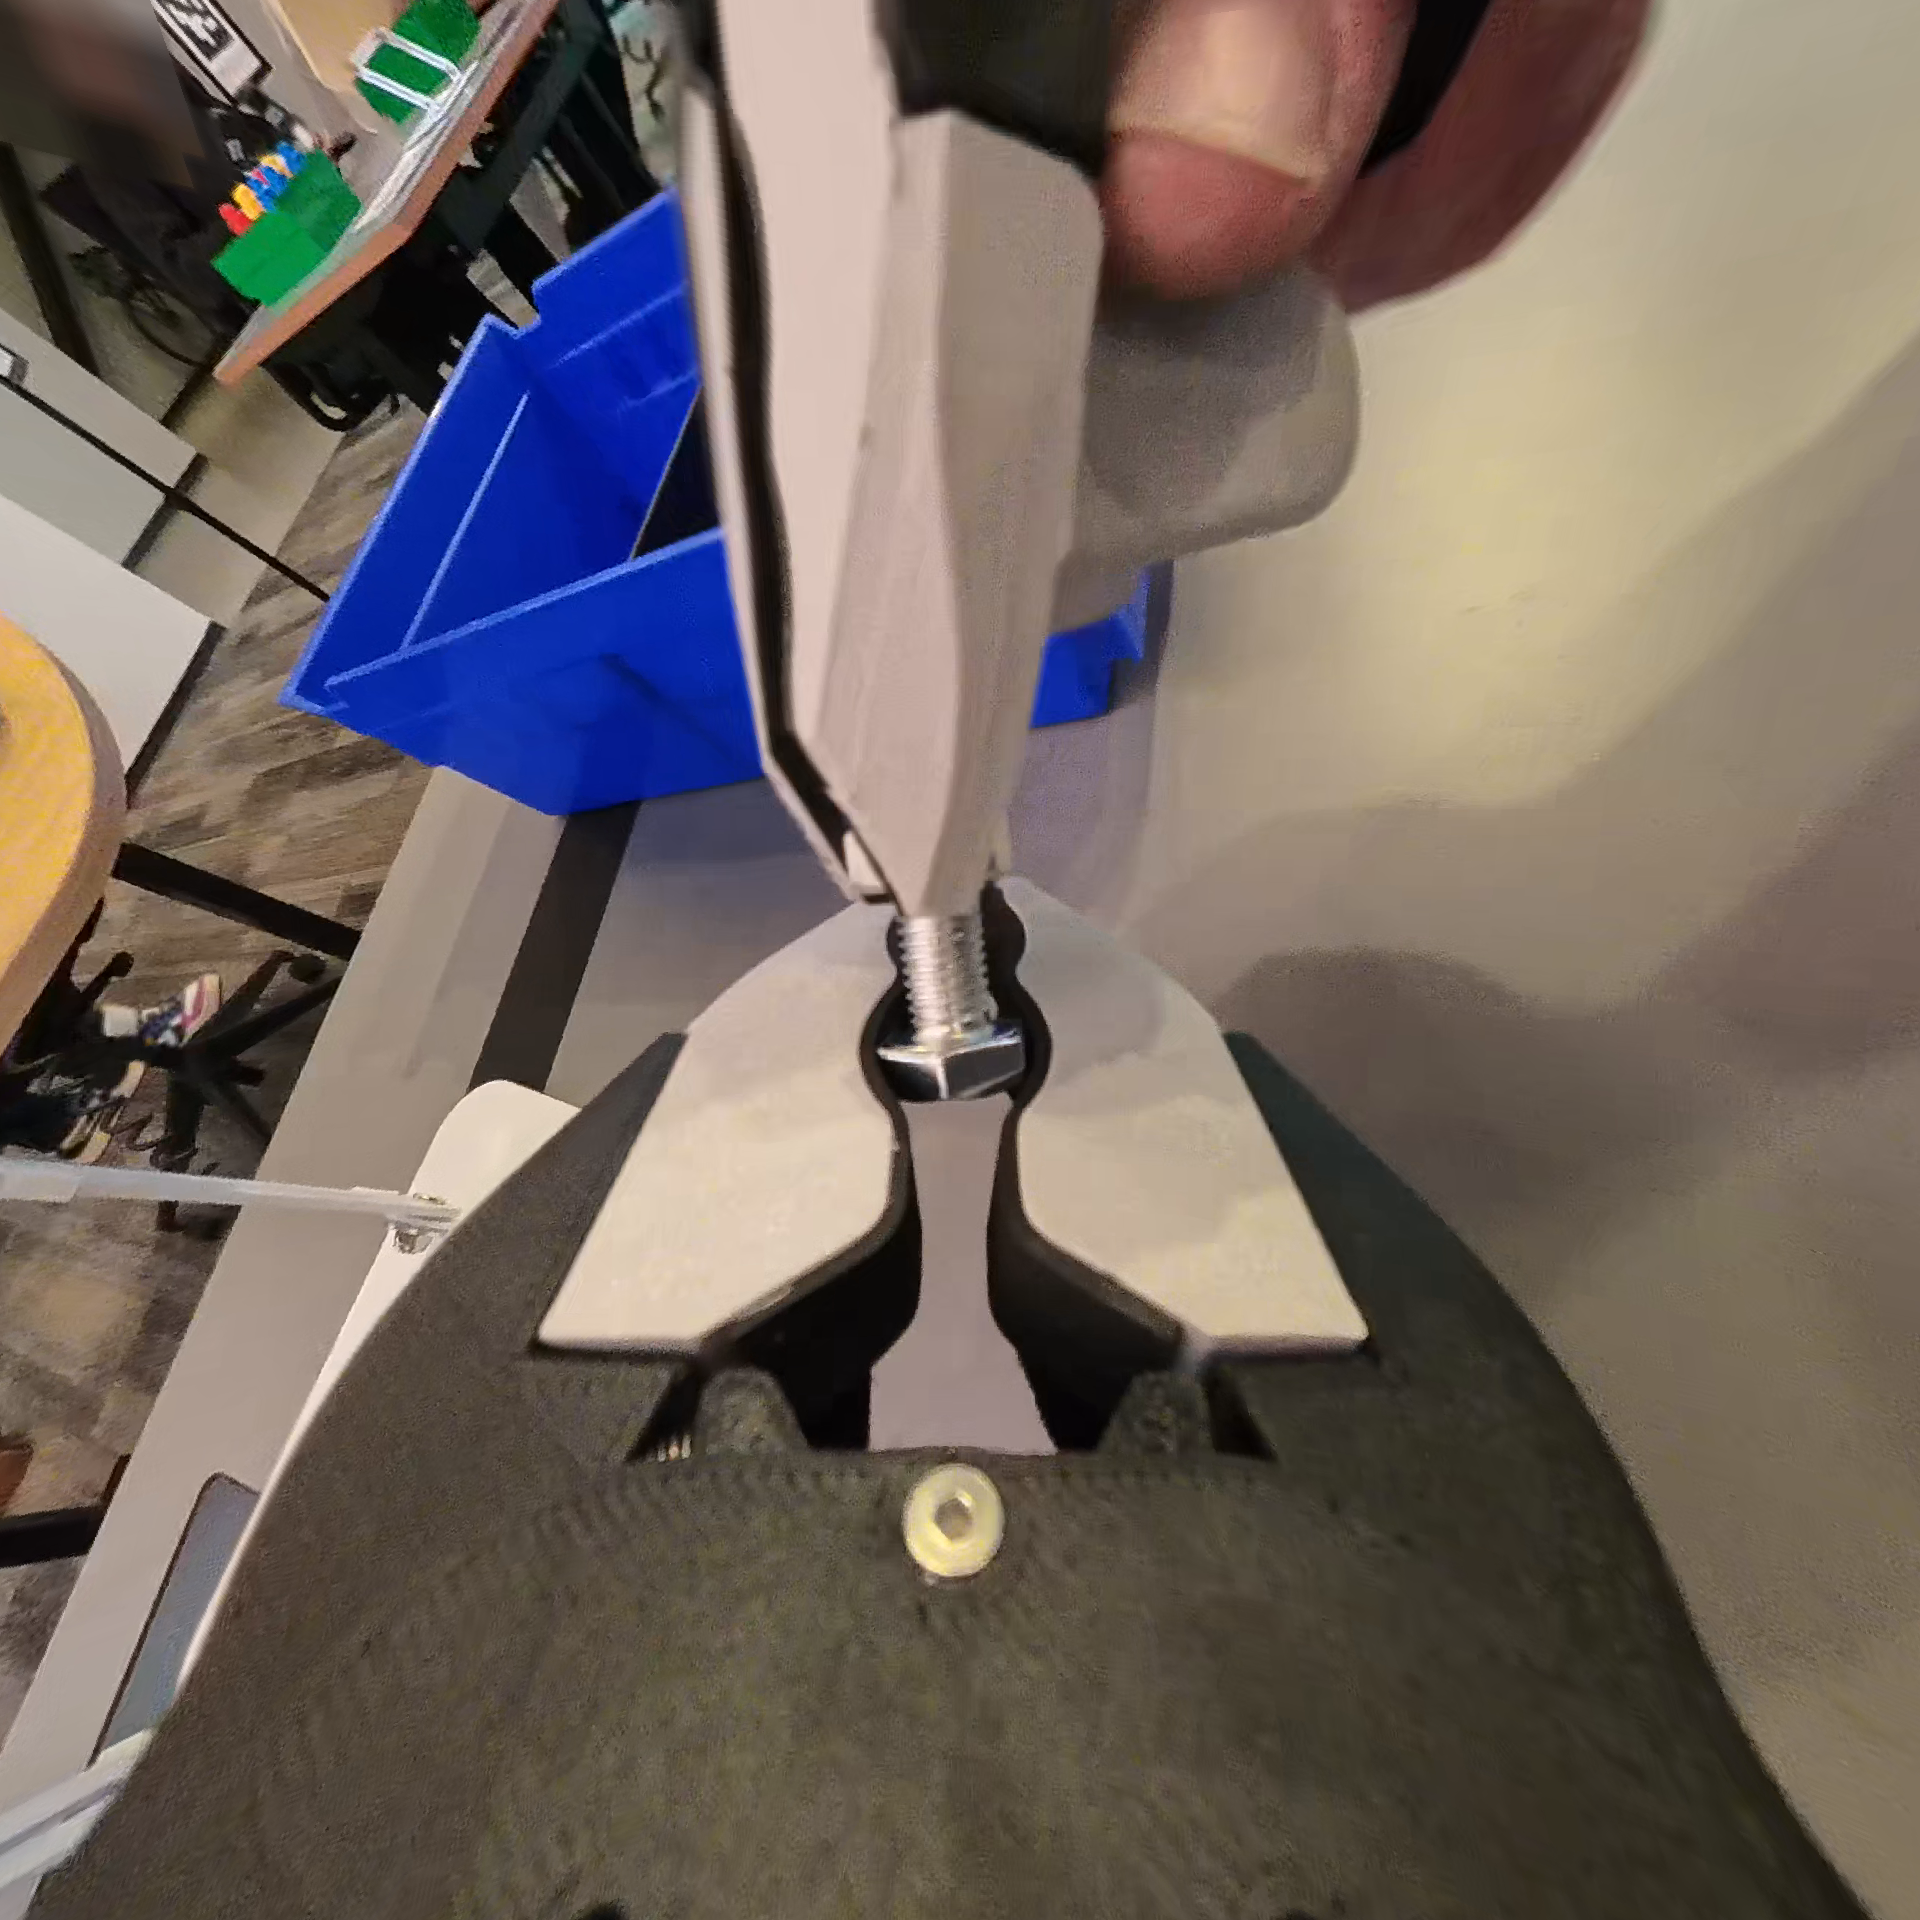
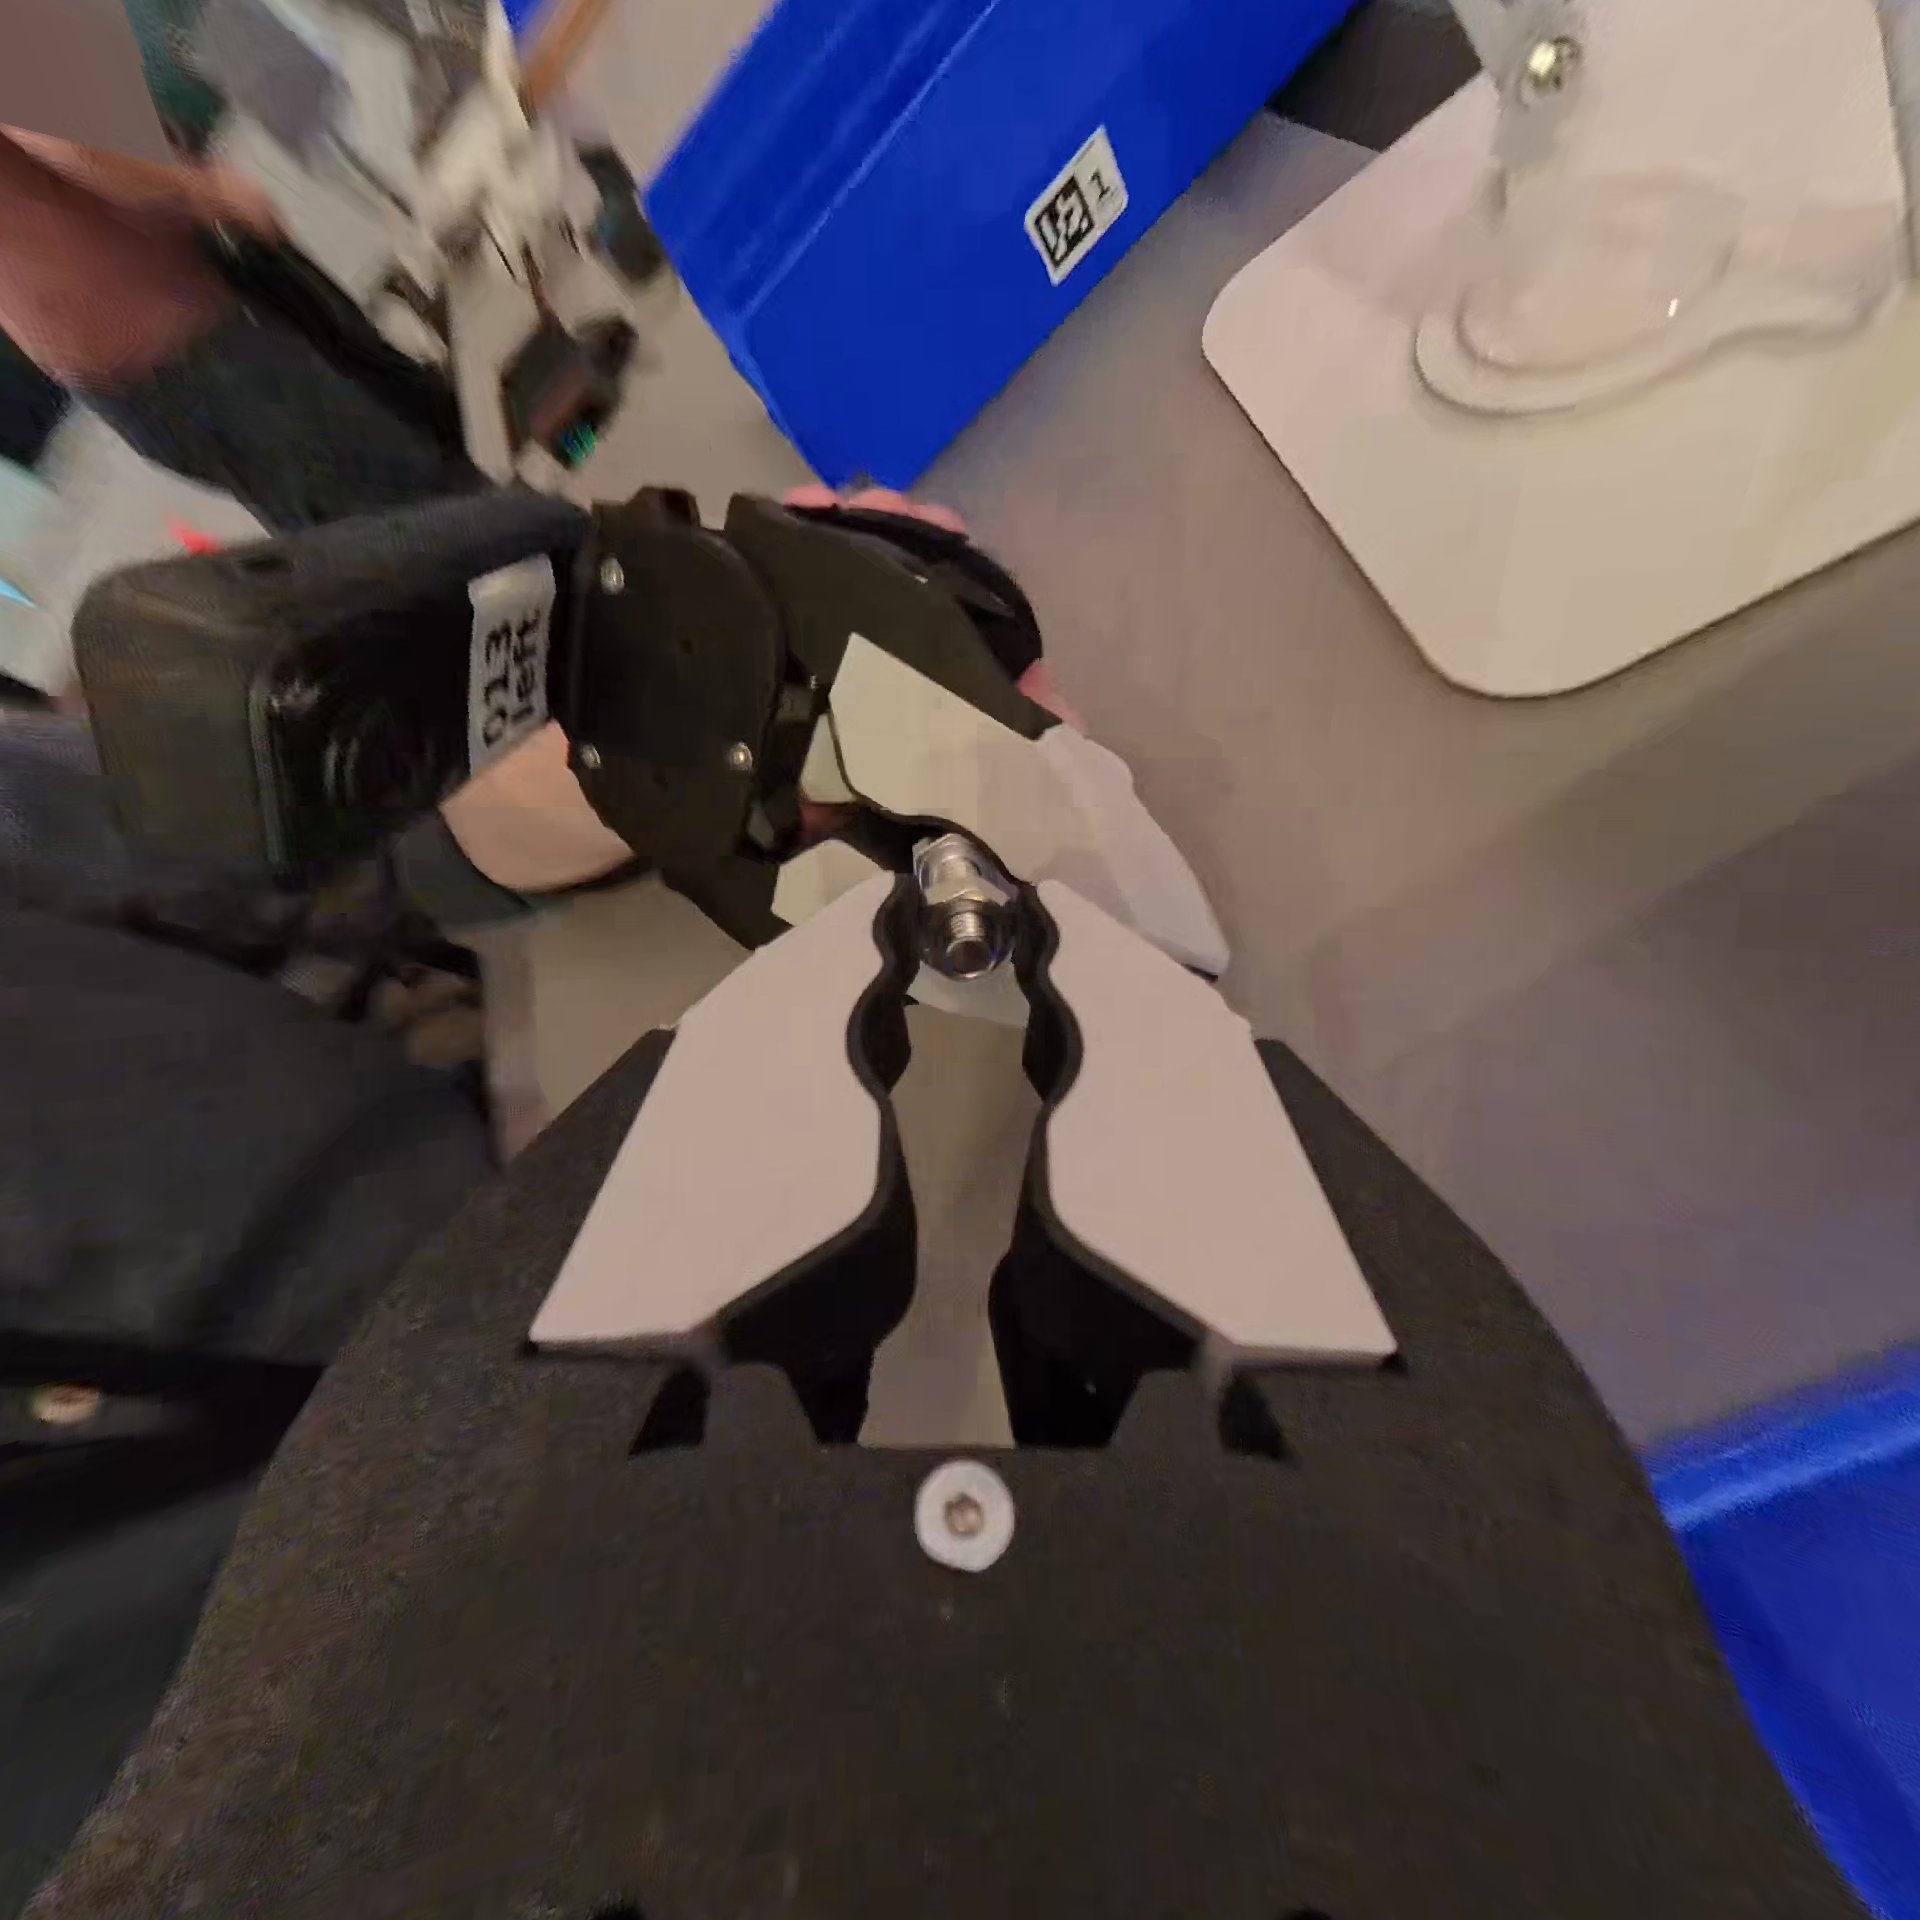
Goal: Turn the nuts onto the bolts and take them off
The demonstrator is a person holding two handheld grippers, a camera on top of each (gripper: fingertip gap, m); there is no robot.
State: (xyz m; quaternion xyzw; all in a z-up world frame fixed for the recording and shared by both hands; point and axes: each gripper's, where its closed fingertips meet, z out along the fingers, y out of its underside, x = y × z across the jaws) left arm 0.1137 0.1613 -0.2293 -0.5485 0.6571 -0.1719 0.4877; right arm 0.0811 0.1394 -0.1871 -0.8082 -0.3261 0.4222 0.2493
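You've got the bolt (image 1: 951, 1023) pinched by its head in your left gripper (image 1: 951, 1049) above the bench (image 2: 1455, 883) and your right gripper (image 2: 961, 940) clamped on the nut (image 2: 954, 871) (bit blurry), so keep both lined up and twist gently.

A: Left wrist view, lighting?
B: Soft indoor, fairly bright. Table (image 1: 1558, 727) washes pale at upper right w/ broad dark shadow mid-right. Glare on bolt (image 1: 951, 1023).
A: Blur?
B: Hand (image 1: 1247, 156) at top smeared; bg upper left soft.
A: Right wrist view?
B: Dimmer. Upper left heavy motion blur, fisheye bend at edges, blue cast lower right.
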